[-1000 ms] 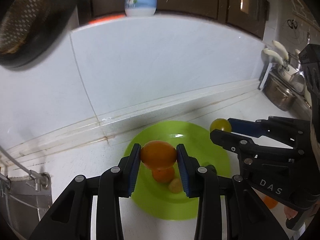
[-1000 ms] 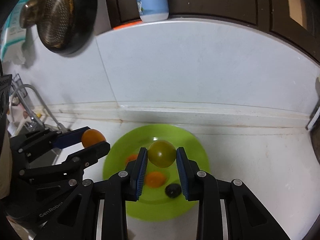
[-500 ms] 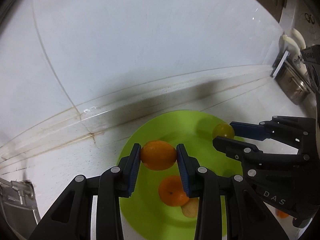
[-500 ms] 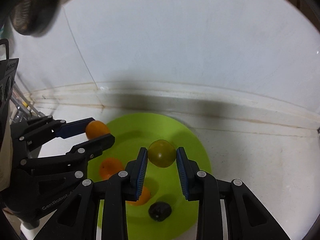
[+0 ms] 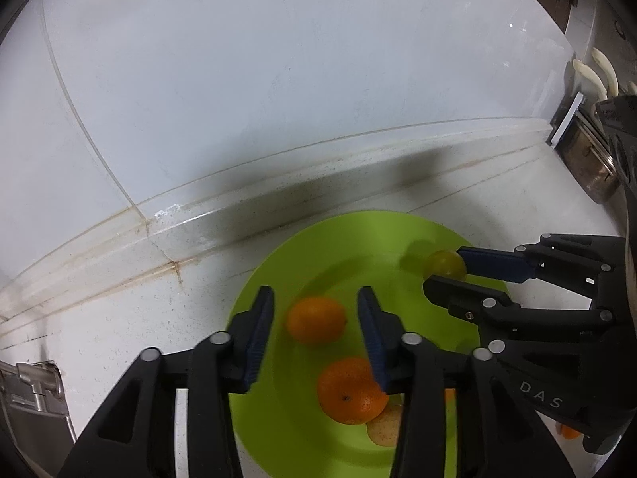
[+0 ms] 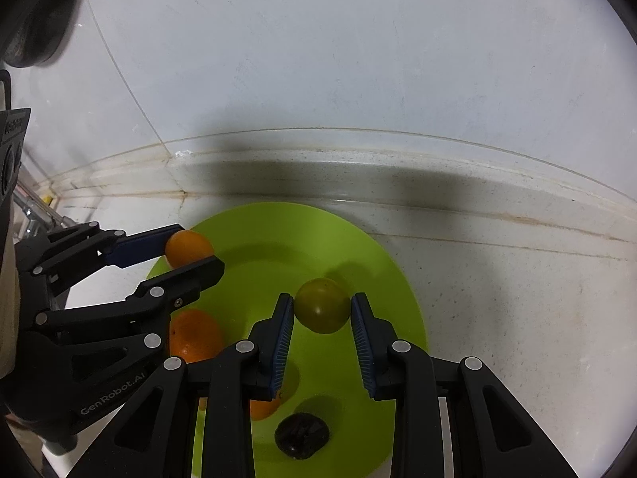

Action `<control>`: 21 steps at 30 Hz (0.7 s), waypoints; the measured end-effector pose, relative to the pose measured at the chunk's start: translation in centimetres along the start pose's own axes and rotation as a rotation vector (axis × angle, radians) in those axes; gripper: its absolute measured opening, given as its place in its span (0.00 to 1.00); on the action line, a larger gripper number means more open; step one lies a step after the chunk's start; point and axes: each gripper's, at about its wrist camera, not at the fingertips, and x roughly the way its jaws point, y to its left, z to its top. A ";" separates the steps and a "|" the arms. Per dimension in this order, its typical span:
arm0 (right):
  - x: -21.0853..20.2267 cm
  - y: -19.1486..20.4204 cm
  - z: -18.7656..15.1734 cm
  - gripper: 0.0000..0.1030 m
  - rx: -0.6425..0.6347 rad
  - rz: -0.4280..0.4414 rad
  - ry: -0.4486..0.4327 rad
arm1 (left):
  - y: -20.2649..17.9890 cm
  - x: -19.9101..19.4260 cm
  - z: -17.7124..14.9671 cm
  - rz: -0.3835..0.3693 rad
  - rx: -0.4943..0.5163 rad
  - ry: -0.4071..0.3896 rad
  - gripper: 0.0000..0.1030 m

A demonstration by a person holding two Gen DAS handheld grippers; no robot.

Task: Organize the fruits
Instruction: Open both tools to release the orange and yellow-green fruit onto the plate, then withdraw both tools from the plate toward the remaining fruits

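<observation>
A lime-green plate (image 5: 350, 239) (image 6: 382, 263) lies on the white counter by the wall. My left gripper (image 5: 315, 320) is open; a small orange (image 5: 316, 320) (image 6: 188, 247) sits between its pads without touching them, low over the plate. My right gripper (image 6: 322, 312) holds a yellow-green round fruit (image 6: 322, 310) (image 5: 445, 263) between its pads, just above the plate. On the plate lie another orange (image 5: 352, 390) (image 6: 195, 335), a pale fruit (image 5: 384, 424) and a dark fruit (image 6: 301, 435).
The white tiled wall (image 5: 278, 99) rises right behind the plate. A metal pot (image 5: 589, 167) stands at the far right. A metal sink fitting (image 5: 32, 386) is at the left edge. A dark pan (image 6: 36, 12) hangs at the upper left.
Both grippers have dropped lower over the plate. My left gripper has opened and let go of the orange. My right gripper's pads still flank the yellow-green fruit.
</observation>
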 end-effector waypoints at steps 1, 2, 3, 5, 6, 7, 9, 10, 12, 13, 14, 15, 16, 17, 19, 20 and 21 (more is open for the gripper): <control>0.0 0.0 0.0 0.30 0.001 0.000 0.002 | 0.0 -0.1 0.0 0.005 0.000 -0.003 0.45; 0.1 0.0 0.0 0.30 0.000 0.001 0.004 | 0.1 -0.2 0.0 0.010 -0.002 -0.006 0.45; 0.0 -0.1 0.0 0.31 0.000 0.002 0.003 | 0.2 -0.4 0.0 0.015 -0.005 -0.007 0.45; -0.4 -0.1 0.0 0.33 0.004 -0.004 -0.003 | 0.3 -1.0 -0.1 0.029 -0.013 -0.012 0.45; -0.5 -0.1 0.0 0.33 0.003 -0.004 -0.008 | 0.4 -1.4 -0.2 0.036 -0.016 -0.016 0.46; -0.8 -0.1 0.0 0.33 0.003 -0.005 -0.012 | 0.5 -1.8 -0.3 0.047 -0.018 -0.017 0.48; -1.5 -0.3 -0.1 0.33 0.011 -0.009 -0.023 | 0.3 -2.9 -0.5 0.065 -0.018 -0.031 0.48; -1.9 -0.4 -0.2 0.33 0.017 -0.010 -0.032 | 0.2 -3.5 -0.7 0.068 -0.019 -0.040 0.50; -2.8 -0.5 -0.3 0.33 0.023 -0.010 -0.048 | -0.2 -4.5 -1.0 0.072 -0.023 -0.055 0.51; -3.4 -0.5 -0.5 0.33 0.023 -0.013 -0.058 | -0.3 -5.2 -1.2 0.074 -0.026 -0.064 0.53; -3.9 -0.5 -0.6 0.33 0.023 -0.018 -0.068 | -0.5 -5.8 -1.4 0.076 -0.025 -0.072 0.54; -4.6 -0.5 -0.8 0.33 0.022 -0.017 -0.083 | -0.9 -6.3 -1.5 0.079 -0.024 -0.080 0.54; -5.2 -0.4 -1.0 0.33 0.023 -0.015 -0.095 | -1.1 -7.0 -1.7 0.079 -0.025 -0.092 0.56; -5.7 -0.5 -1.3 0.33 0.026 -0.016 -0.106 | -1.3 -7.6 -1.9 0.081 -0.025 -0.101 0.58; -7.1 -0.2 -1.9 0.33 0.025 -0.010 -0.129 | -1.4 -9.1 -2.5 0.077 -0.026 -0.122 0.60; -7.7 0.0 -2.2 0.33 0.022 -0.009 -0.137 | -1.4 -9.4 -2.7 0.075 -0.025 -0.128 0.61; -8.4 0.1 -2.7 0.34 0.018 -0.012 -0.149 | -1.5 -9.9 -2.9 0.078 -0.025 -0.135 0.62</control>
